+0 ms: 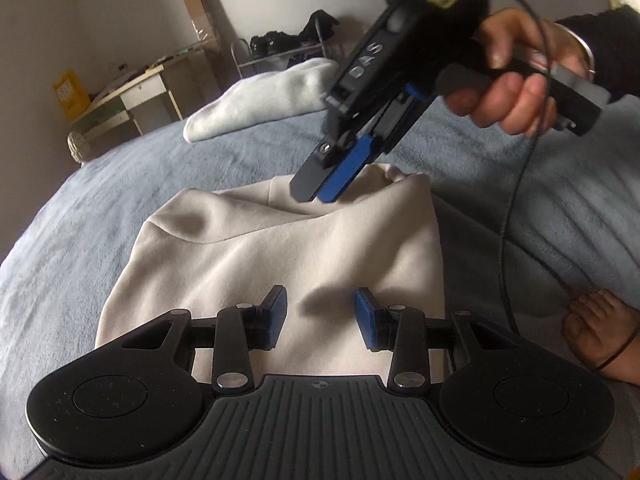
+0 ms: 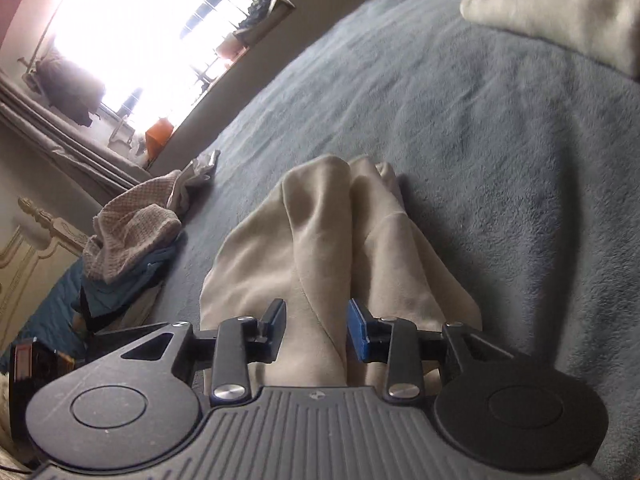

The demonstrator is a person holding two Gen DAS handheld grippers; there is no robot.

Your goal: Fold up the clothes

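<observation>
Hovering over a beige garment (image 1: 280, 256), the left gripper (image 1: 321, 316) fills the bottom of the left wrist view with its jaws spread apart and nothing between them. The garment lies partly folded in the middle of that frame, on a grey-blue blanket (image 1: 100, 216) that covers a bed.

Above it, in the upper centre of the same frame, the right gripper (image 1: 320, 190) points down toward the garment's far edge. From this side its two fingers look close together, yet the right wrist view shows a clear gap between its jaws, with bunched beige cloth (image 2: 320, 248) lying under and beyond them. Whether the pads touch the cloth cannot be told.

A hand (image 1: 516, 76) at the upper right of the left wrist view grips the right gripper's handle, and a black cable (image 1: 508, 216) hangs down from it. A bare foot (image 1: 600, 336) rests at the lower right edge.

Farther back, a white garment (image 1: 264, 100) lies on the blanket in the upper centre. In the right wrist view, a pile of clothes (image 2: 128, 240) sits at the left, below a bright window (image 2: 140, 40) in the upper left.
</observation>
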